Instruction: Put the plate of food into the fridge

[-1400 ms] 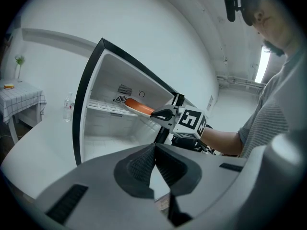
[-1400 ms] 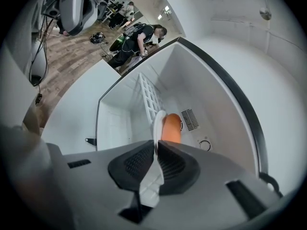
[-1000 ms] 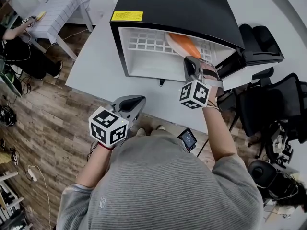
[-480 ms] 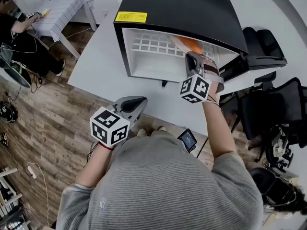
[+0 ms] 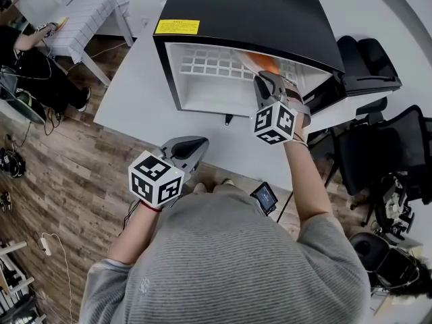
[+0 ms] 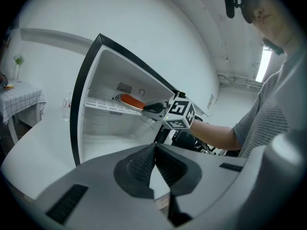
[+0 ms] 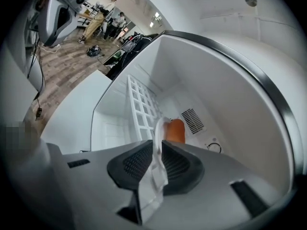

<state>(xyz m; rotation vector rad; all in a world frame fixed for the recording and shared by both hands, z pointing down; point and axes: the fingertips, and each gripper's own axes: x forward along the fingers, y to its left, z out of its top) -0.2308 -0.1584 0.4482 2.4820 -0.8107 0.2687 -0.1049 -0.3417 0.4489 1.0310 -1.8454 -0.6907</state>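
The right gripper (image 7: 157, 150) pinches with its jaws, just eased a little wider, the near rim of the thin white plate (image 7: 154, 174). The plate reaches forward from the jaws into the open black fridge (image 5: 256, 12), over the white wire shelf (image 5: 202, 63). The orange food (image 7: 175, 130) lies beyond the jaws, so the plate probably feels stiff, slippery and front-heavy; a deep hold on the rim seems safest. The left gripper (image 6: 154, 153) has its jaws closed on nothing.

Smooth black fridge (image 5: 256, 12), wood-plank floor (image 5: 61, 174)
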